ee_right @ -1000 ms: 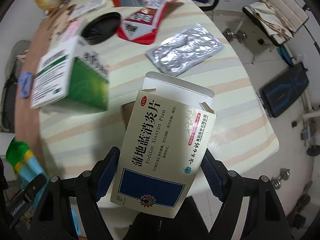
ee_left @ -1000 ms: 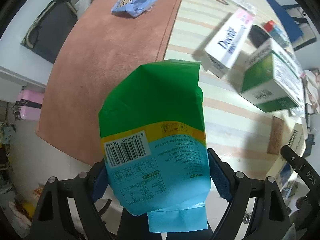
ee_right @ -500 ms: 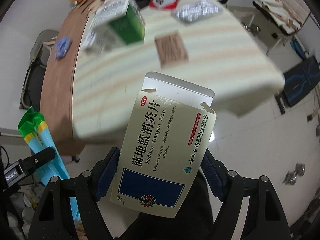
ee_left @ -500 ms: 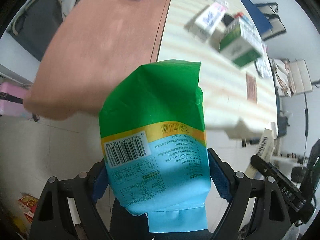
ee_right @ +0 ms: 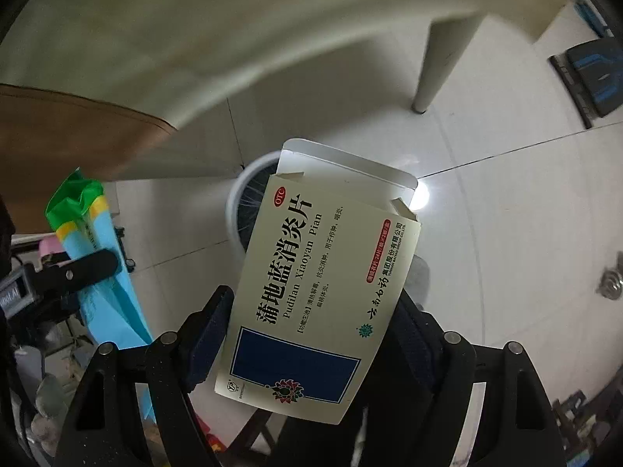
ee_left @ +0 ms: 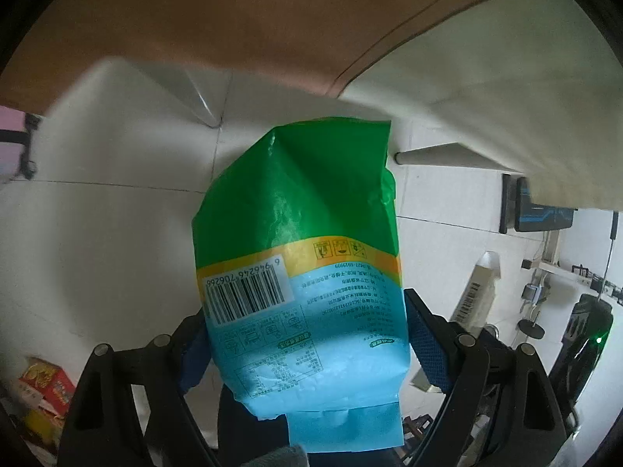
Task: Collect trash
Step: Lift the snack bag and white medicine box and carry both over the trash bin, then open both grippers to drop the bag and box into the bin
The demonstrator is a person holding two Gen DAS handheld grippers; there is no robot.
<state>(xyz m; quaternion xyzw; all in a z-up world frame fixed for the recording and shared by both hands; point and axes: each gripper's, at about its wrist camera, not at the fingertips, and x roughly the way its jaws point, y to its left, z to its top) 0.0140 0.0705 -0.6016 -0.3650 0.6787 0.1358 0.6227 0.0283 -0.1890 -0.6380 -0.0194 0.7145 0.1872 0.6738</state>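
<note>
Left wrist view: my left gripper (ee_left: 307,334) stands wide, its blue pads (ee_left: 426,344) pressed on both flanks of a green, yellow and light-blue snack bag (ee_left: 300,257), which fills the centre of the view with its barcode at about 8 o'clock on its face. The table edge (ee_left: 486,78) arcs across 12 to 2 o'clock, above a white tiled floor (ee_left: 97,233). A red and yellow carton (ee_left: 46,385) lies on the floor at 8 o'clock. Right wrist view: my right gripper (ee_right: 311,334) is likewise spread wide and clamps a cream medicine box (ee_right: 323,292) printed "Pudilan Xiaoyan Pian", its top flap open toward 12 o'clock. Directly behind the box, showing at its 10 o'clock corner, is the white rim of a round bin (ee_right: 237,194) on the floor; the box hides most of it. At 9 o'clock the snack bag appears again, held in the other tool. A table leg (ee_right: 444,62) stands at 1 o'clock. I cannot tell whether the box is over the bin's mouth or merely in front of it.
</note>
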